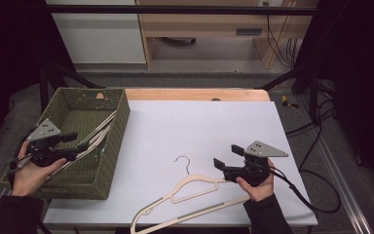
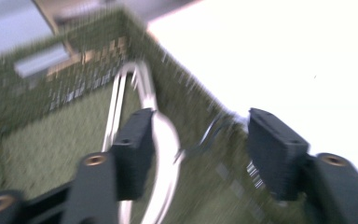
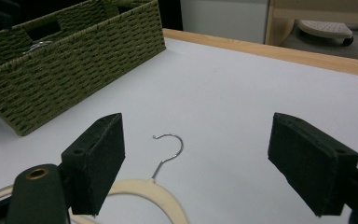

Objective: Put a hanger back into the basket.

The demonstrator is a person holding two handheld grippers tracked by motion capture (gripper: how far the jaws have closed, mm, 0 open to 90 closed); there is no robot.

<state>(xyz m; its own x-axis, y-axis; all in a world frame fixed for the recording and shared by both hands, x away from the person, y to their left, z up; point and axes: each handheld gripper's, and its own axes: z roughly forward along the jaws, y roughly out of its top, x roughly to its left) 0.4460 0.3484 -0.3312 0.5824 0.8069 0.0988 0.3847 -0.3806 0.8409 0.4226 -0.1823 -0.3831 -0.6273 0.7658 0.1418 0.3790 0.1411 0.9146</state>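
**Two hangers, one basket, two grippers**

White table surface (image 1: pixel 199 126) carries one green woven basket (image 1: pixel 114 141) at its left edge, and everything else is placed from that basket. Two cream hangers show: one hanger in the basket (image 1: pixel 97 134), leaning on the right wall (its metal hook lies over the rim in the left gripper view), and one hanger on the table (image 1: pixel 195 187), well to the right of the basket, hook pointing away from the person. The left gripper (image 1: pixel 80 141) is held level over the basket's near half, jaws apart and clear of the hanger in the basket, which lies just beside one pad. The right gripper (image 1: pixel 226 158) hovers well right of the basket, above the shoulder of the hanger on the table, jaws wide apart with nothing between them.
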